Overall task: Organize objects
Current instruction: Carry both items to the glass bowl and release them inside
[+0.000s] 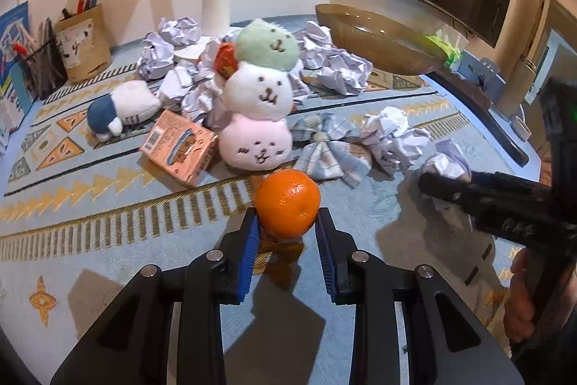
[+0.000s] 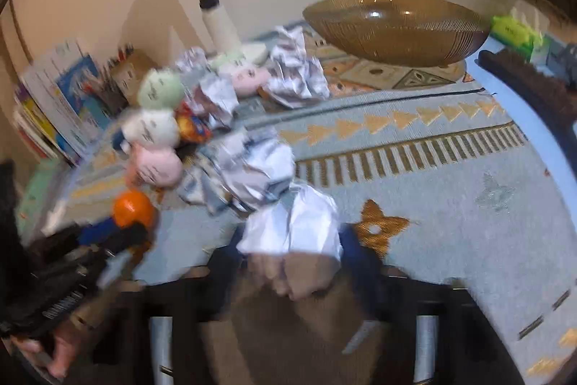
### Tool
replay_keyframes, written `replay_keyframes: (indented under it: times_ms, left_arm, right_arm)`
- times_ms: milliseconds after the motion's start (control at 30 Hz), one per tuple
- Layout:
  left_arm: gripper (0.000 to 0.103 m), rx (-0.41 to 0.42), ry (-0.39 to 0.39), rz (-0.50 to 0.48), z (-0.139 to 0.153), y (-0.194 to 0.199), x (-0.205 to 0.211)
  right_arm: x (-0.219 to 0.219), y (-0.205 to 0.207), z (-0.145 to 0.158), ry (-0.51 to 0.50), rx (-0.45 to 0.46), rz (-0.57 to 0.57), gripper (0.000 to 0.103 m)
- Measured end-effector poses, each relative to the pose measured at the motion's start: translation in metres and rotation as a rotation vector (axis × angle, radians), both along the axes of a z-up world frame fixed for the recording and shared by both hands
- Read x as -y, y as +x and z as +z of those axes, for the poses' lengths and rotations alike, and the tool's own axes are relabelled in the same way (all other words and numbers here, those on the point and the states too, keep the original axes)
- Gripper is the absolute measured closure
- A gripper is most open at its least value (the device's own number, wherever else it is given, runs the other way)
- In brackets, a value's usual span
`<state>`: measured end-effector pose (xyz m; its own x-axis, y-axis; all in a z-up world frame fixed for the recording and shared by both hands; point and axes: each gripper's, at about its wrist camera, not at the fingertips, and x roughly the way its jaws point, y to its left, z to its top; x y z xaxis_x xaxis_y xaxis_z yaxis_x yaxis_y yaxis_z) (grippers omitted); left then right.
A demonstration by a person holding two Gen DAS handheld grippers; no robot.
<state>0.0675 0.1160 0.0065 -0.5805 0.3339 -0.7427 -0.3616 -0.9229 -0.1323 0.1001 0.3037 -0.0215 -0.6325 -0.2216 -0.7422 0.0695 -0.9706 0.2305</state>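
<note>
My left gripper point(image 1: 288, 222) is shut on an orange point(image 1: 288, 201), its blue pads point(image 1: 252, 230) pressing both sides just above the patterned tablecloth point(image 1: 108, 233). The right wrist view is blurred; there my right gripper point(image 2: 294, 240) is shut on a crumpled white paper ball point(image 2: 292, 226). That same paper ball point(image 1: 445, 163) shows at the right of the left wrist view, at the tip of the right gripper point(image 1: 443, 184). The orange point(image 2: 131, 208) and the left gripper point(image 2: 119, 235) appear at the lower left of the right wrist view.
Behind the orange stands a stack of three plush heads point(image 1: 259, 96). An orange-pink box point(image 1: 178, 147), a blue-white plush point(image 1: 119, 109), a plaid bow point(image 1: 328, 147) and several crumpled papers point(image 1: 339, 67) lie around. An amber glass bowl point(image 2: 396, 27) sits far right; pen holders point(image 1: 86, 42) far left.
</note>
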Motion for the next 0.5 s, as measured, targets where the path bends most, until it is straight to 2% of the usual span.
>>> replay_keyframes:
  times_ms: [100,233,400,500]
  left_arm:
    - [0.075,-0.011,0.011,-0.03,0.011,-0.004,-0.01]
    - [0.075,-0.036,0.021,-0.108,0.039,-0.022,-0.034]
    - [0.075,-0.056,0.118,-0.163,0.089,-0.081,-0.073]
    - [0.074,-0.018,0.117,-0.201,0.097,-0.124,-0.115]
  right_arm:
    - [-0.016,0.005,0.007,-0.061,-0.025,-0.018,0.057]
    - [-0.044,0.002,0.038,-0.034,-0.093,-0.067,0.057]
    - [-0.088,-0.029,0.086,0.024,-0.188,-0.214,0.056]
    - [-0.119,-0.056,0.098,-0.045,-0.206,-0.312,0.056]
